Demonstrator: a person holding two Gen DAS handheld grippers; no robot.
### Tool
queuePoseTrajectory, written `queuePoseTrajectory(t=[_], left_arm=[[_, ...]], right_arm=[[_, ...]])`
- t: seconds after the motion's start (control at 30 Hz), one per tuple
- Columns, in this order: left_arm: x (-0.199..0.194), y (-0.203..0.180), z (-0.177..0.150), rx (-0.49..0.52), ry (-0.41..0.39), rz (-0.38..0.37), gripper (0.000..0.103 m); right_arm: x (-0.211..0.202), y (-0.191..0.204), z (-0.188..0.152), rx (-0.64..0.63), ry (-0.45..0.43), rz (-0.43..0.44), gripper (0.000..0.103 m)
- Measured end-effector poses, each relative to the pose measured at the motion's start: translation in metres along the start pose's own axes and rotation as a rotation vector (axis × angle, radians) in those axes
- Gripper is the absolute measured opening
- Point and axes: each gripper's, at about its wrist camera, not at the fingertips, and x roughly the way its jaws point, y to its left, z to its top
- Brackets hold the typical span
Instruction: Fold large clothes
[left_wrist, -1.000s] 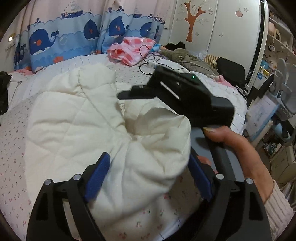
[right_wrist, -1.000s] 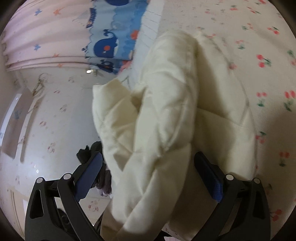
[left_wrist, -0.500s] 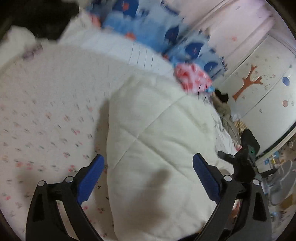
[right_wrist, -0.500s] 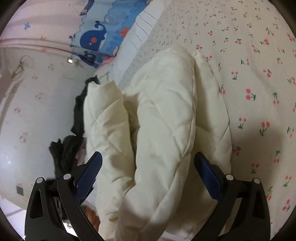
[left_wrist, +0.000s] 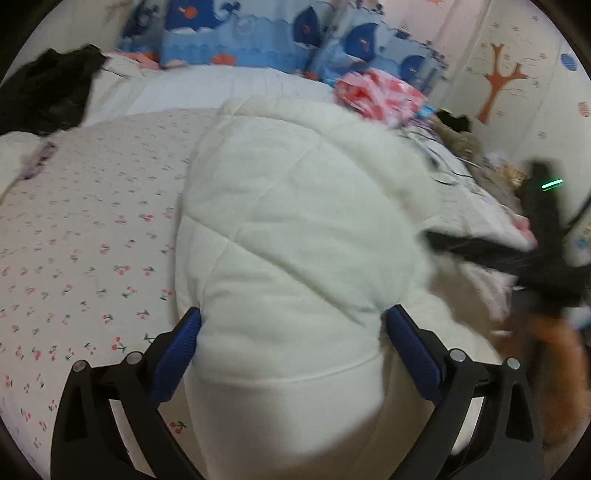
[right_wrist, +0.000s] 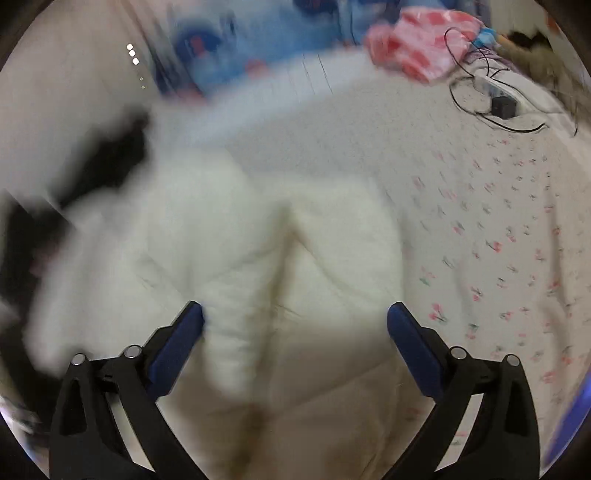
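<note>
The cream quilted padded garment (left_wrist: 295, 229) lies bunched on the bed's white cherry-print sheet (left_wrist: 85, 236), filling the middle of both wrist views. The left gripper (left_wrist: 291, 328) has its jaws spread wide, with the garment's thick folded edge bulging between the blue pads (left_wrist: 181, 350) and pressing against both; whether it is truly gripped I cannot tell. The right gripper (right_wrist: 295, 325), blurred in its own view, also has its jaws wide apart over the garment (right_wrist: 229, 258), holding nothing. In the left view it shows as a dark blurred shape (left_wrist: 524, 254) at 3 o'clock. A pink-and-red checked cloth (left_wrist: 380, 92) lies at 1 o'clock, and black clothing (left_wrist: 48, 88) at 10 o'clock.
</note>
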Motion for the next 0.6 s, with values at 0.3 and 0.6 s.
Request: queuePoseTrajectory(t=[0.3,0.6], left_arm=[[0.037,0.077,0.002,-0.292,0.140,-0.276,0.097],[-0.024,0.061,0.008,-0.140,-0.010,-0.112,0.090]], right_arm=[[0.021,-0.037,-0.015,0.255,0.047,0.151,0.096],[0.068,0.009,-0.002,0.332,0.122,0.478,0.097]])
